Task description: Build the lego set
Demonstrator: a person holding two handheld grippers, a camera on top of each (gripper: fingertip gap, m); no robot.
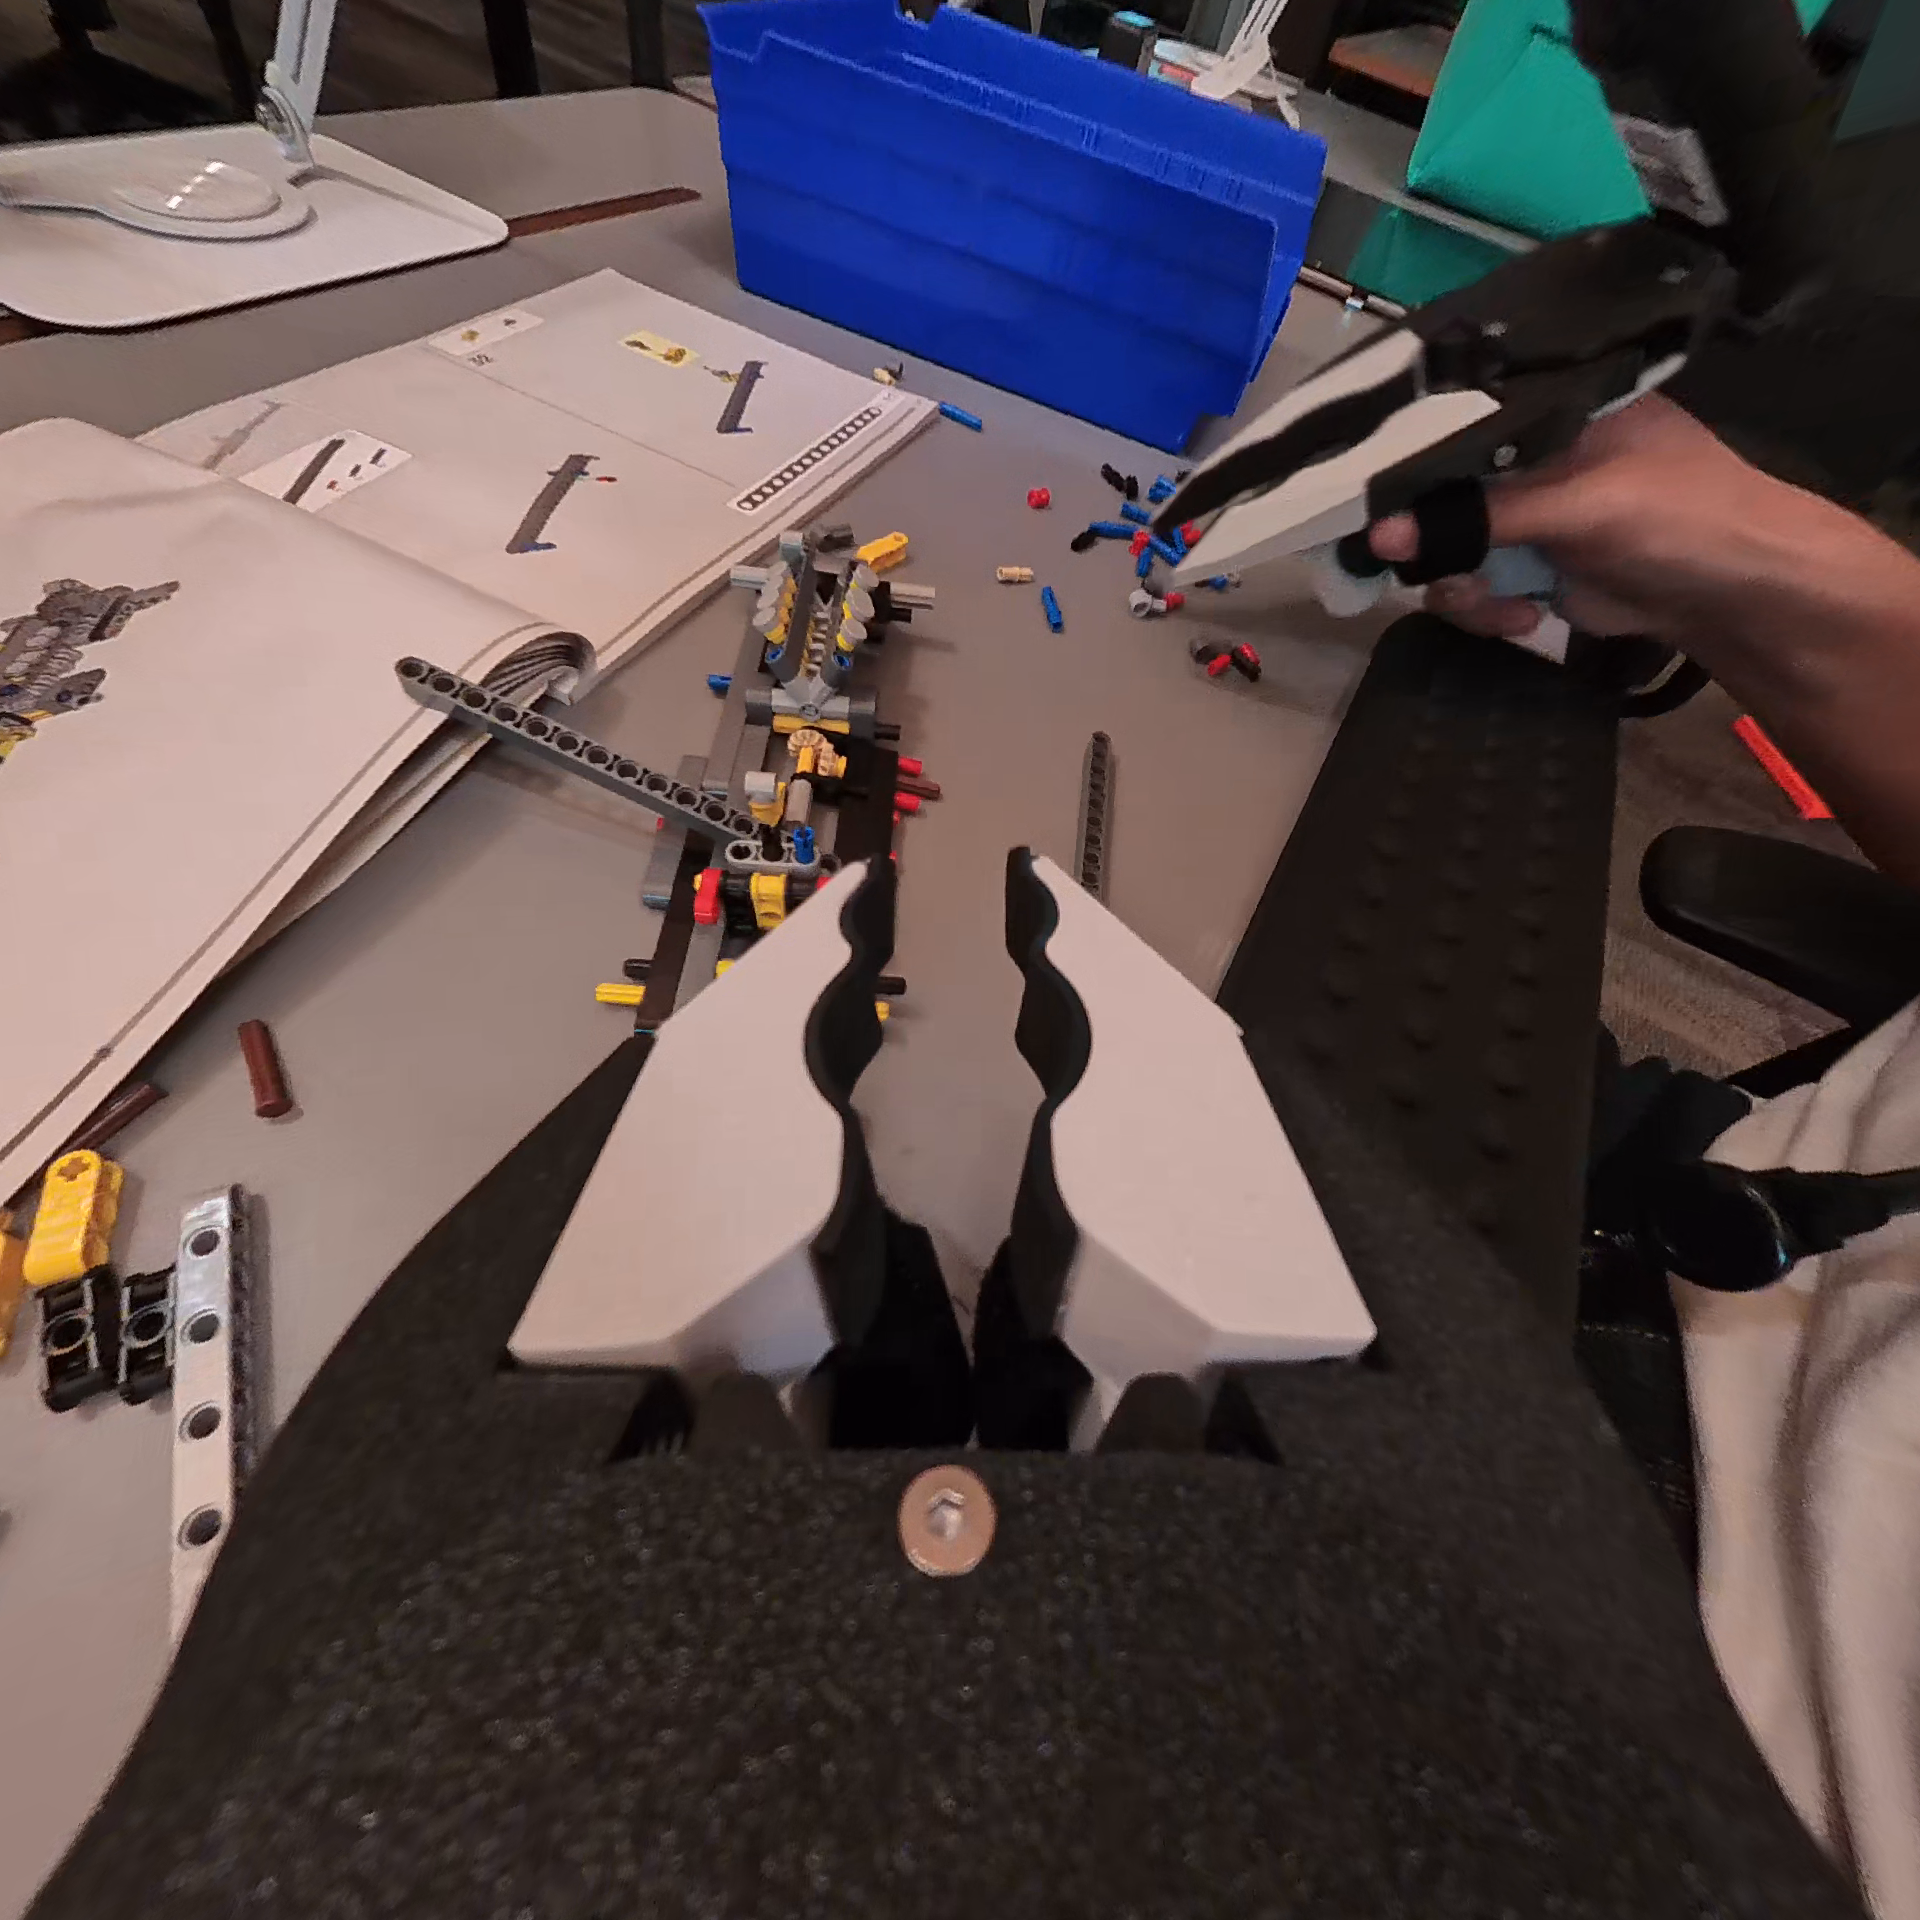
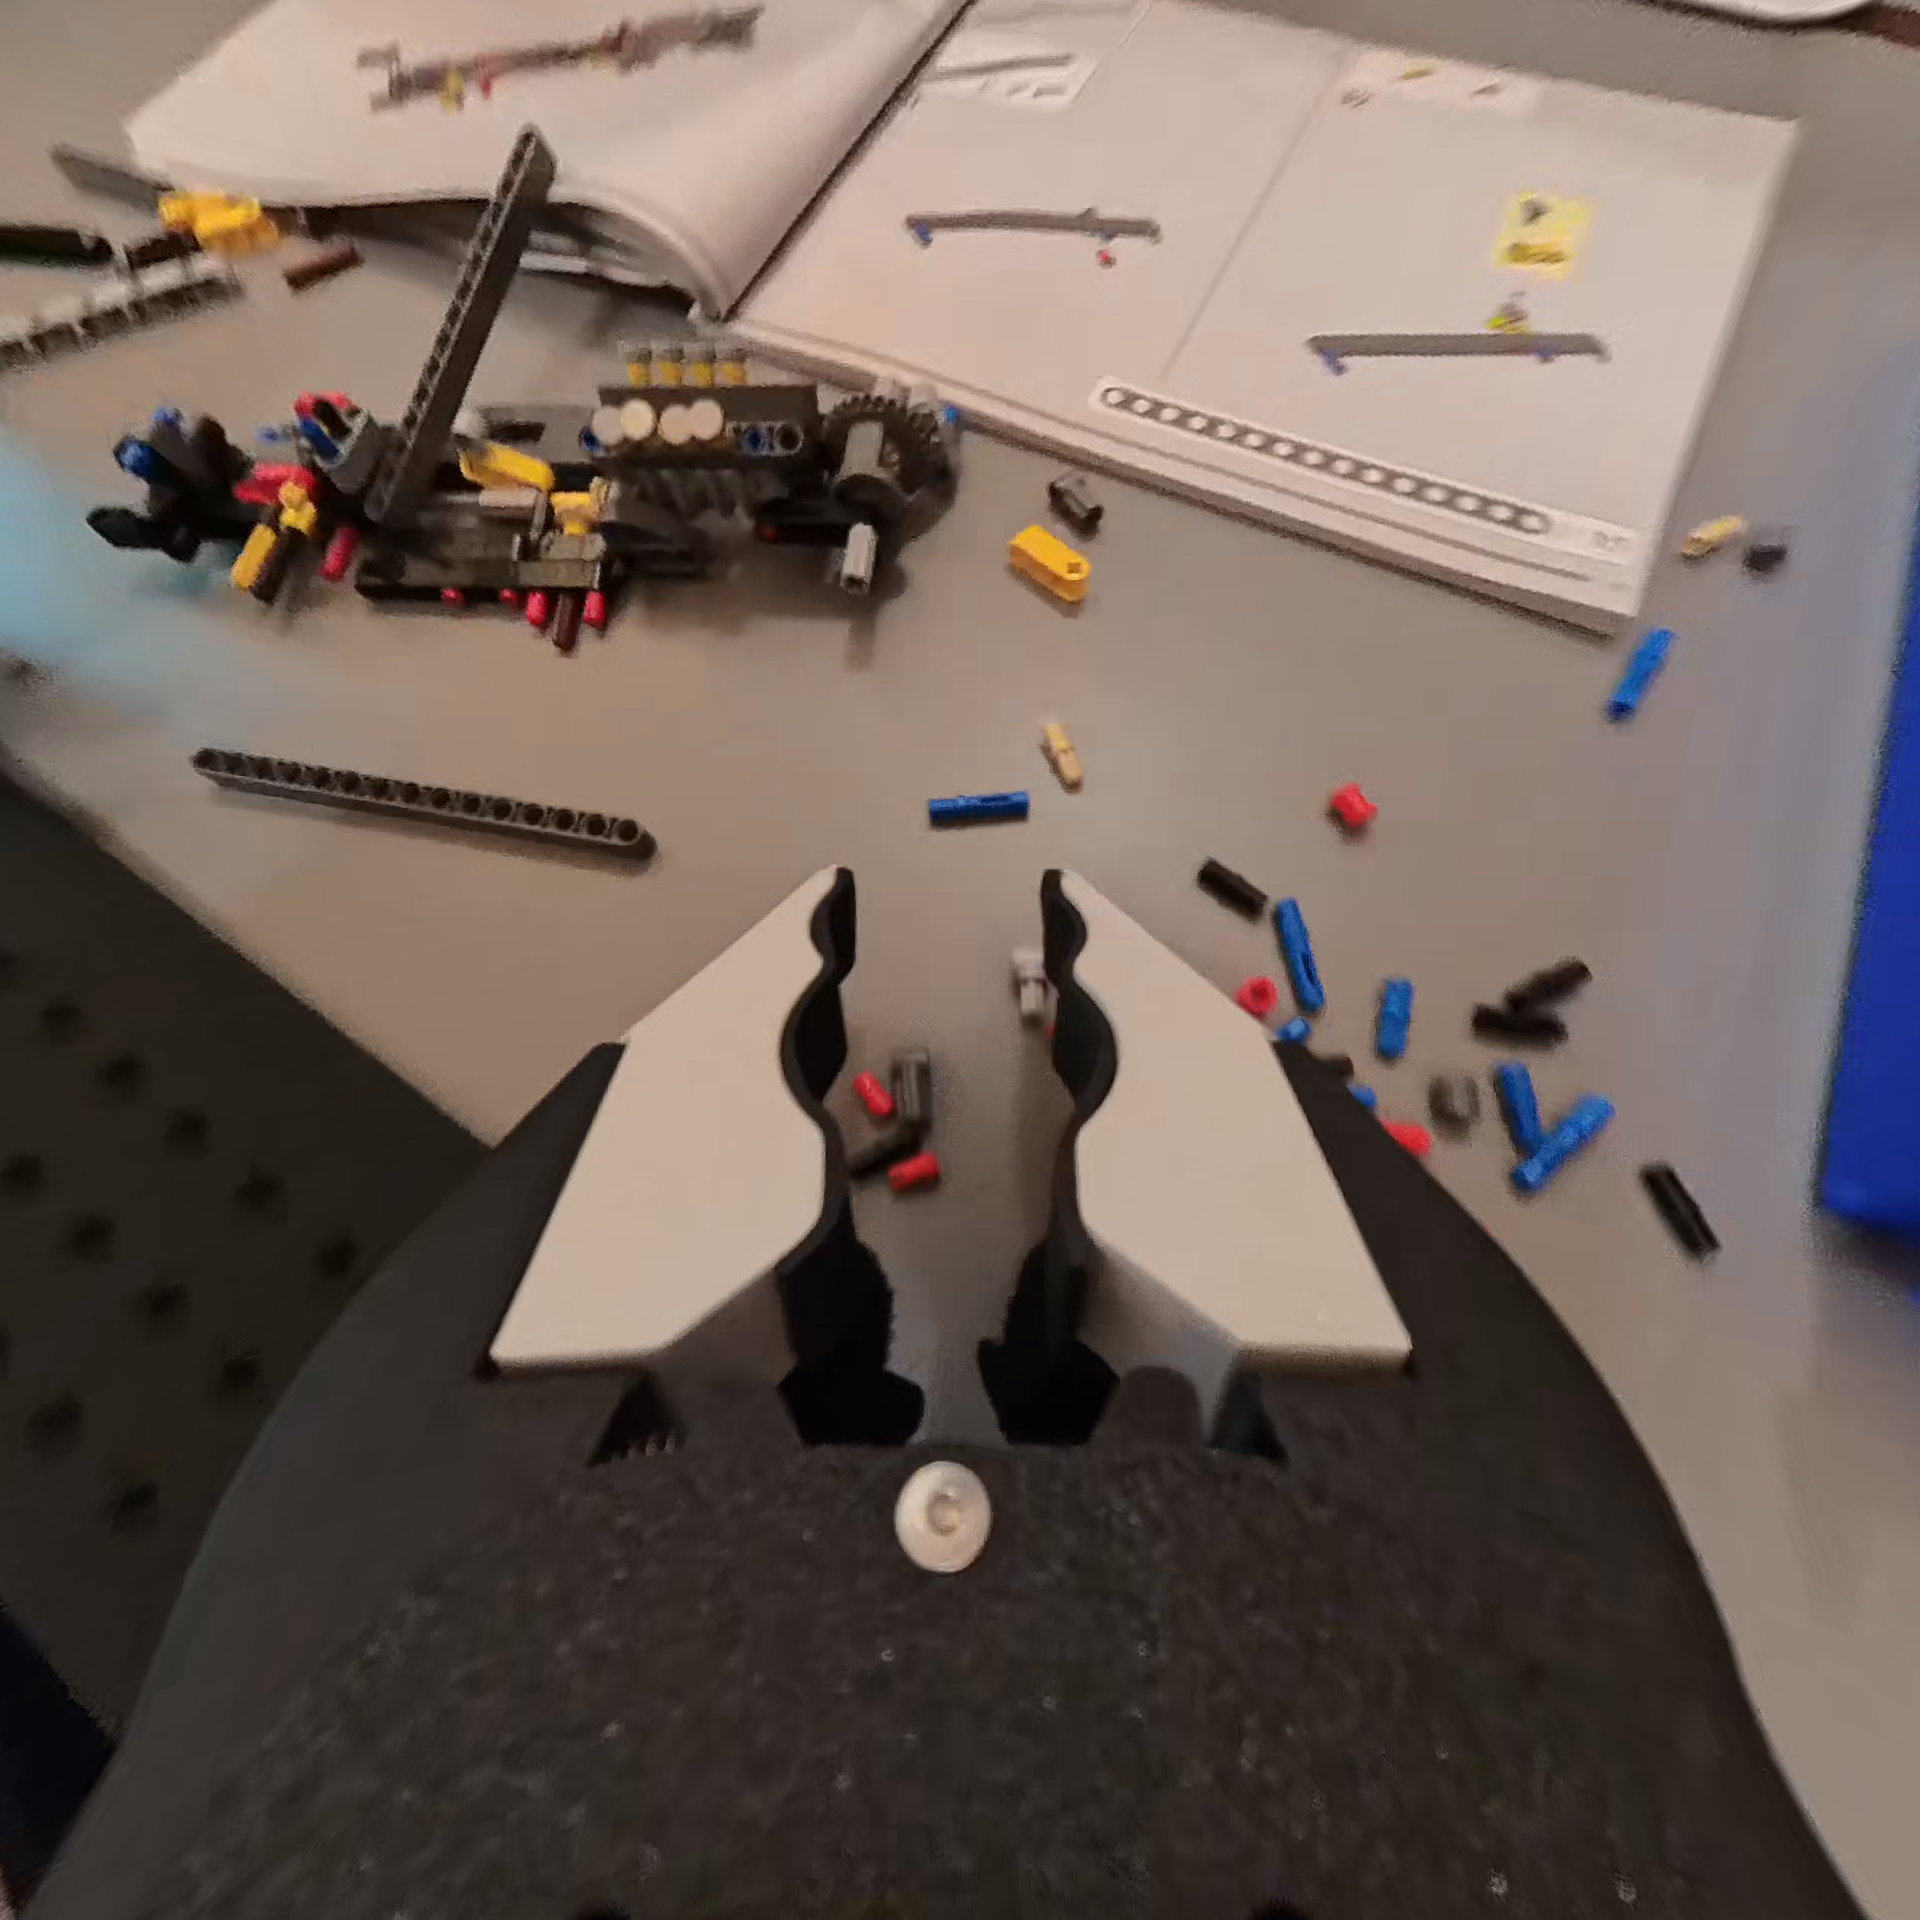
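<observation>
Model: the half-built chassis (image 1: 800,748) is lying at the centre of the left view, one long beam (image 1: 582,743) sticking out of it toward the manual (image 1: 416,540).
Left gripper (image 1: 951,862): it is hovering released, grasping nothing, just beside the model's near end.
Right gripper (image 2: 948,883): it is hanging released and empty over the loose pins (image 2: 1392,1018) at the right of its view.
Left to do: a second beam (image 2: 421,805) is lying unattached; many pins are waiting, so much building seems to remain.

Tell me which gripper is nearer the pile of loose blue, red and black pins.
Right. The right gripper hovers open directly over the pin pile; the left gripper sits open beside the chassis build, well away.
</observation>
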